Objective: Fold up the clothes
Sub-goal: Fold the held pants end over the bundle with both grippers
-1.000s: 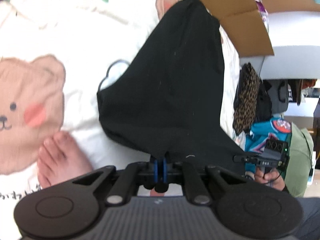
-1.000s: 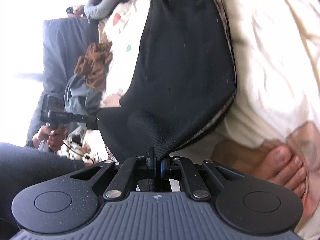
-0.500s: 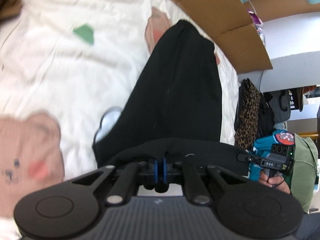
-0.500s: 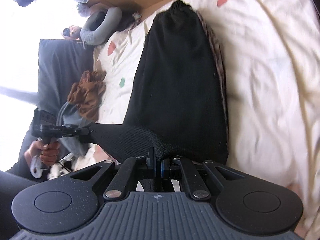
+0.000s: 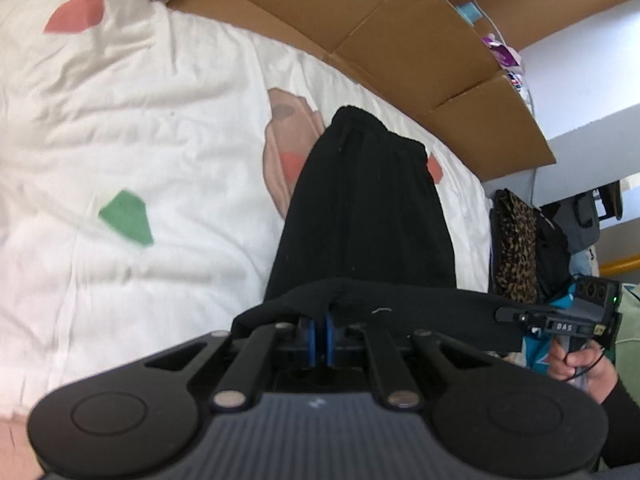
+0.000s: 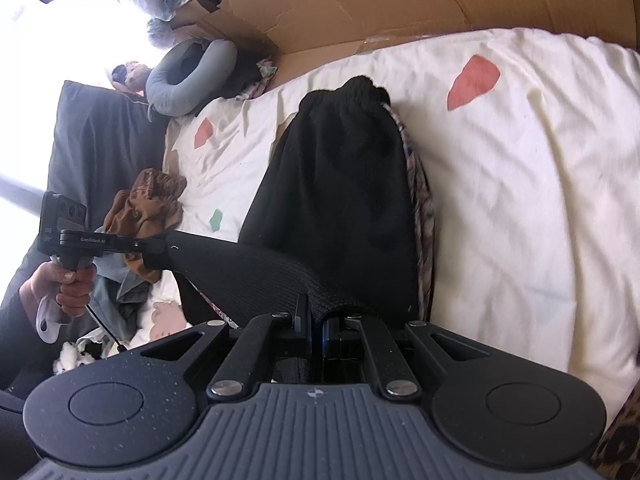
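Long black knitted garment [image 5: 366, 216] stretched along cream patterned bed quilt [image 5: 160, 128], gathered far end resting near brown cardboard sheet [image 5: 400, 40]. Near hem raised and held taut between left gripper [image 5: 318, 334] and right gripper [image 6: 314, 330], each clamped on fabric, probably to carry a straight edge over for folding.

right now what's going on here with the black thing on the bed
A person is folding a black garment on a bed covered by a white printed sheet. Each hand holds a gripper, and both the left gripper and the right gripper are shut on the garment's near edge, stretched between them above the bed. The far end, with its gathered band, lies on the sheet near a cardboard box.
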`<action>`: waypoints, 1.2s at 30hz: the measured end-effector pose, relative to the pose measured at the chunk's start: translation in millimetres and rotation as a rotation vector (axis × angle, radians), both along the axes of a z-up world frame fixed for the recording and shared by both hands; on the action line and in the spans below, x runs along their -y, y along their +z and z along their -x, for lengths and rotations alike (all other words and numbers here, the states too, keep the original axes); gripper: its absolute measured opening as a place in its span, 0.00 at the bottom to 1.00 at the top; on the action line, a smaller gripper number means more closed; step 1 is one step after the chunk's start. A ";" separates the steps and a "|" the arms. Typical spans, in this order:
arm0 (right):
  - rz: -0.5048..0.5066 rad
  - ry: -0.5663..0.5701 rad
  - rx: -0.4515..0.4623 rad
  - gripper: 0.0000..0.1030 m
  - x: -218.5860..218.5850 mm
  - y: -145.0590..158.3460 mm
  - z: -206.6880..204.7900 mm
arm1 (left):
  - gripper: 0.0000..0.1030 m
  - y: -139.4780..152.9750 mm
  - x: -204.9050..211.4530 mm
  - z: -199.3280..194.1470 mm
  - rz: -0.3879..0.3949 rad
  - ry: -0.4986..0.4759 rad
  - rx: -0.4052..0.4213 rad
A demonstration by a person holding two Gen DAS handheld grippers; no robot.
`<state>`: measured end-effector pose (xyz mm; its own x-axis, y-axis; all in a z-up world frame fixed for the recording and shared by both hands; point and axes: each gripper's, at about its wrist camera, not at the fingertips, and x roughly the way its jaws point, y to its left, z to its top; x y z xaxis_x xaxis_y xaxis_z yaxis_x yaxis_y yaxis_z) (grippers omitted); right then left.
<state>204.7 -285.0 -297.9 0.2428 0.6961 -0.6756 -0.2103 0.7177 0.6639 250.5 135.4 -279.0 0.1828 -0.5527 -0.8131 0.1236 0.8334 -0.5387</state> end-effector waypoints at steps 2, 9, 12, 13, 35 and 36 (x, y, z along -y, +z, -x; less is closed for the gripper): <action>0.003 -0.007 -0.002 0.03 0.5 -1.3 -7.4 | 0.05 0.0 2.3 -7.8 -0.008 -0.003 0.010; 0.022 -0.022 0.017 0.03 -2.5 -4.2 -28.5 | 0.05 -2.2 8.4 -29.9 -0.036 -0.004 0.045; 0.028 -0.024 0.026 0.03 -4.0 -5.8 -37.4 | 0.05 -5.7 8.3 -32.3 -0.047 0.008 0.060; 0.030 -0.025 0.029 0.03 -4.5 -6.4 -40.4 | 0.05 -6.9 8.2 -33.1 -0.050 0.012 0.065; 0.083 -0.116 0.024 0.06 -3.2 -35.3 -87.0 | 0.12 -54.8 13.8 -73.0 -0.048 0.062 0.082; 0.080 -0.120 0.019 0.06 -2.7 -36.1 -86.8 | 0.15 -55.3 13.6 -71.3 -0.053 0.064 0.085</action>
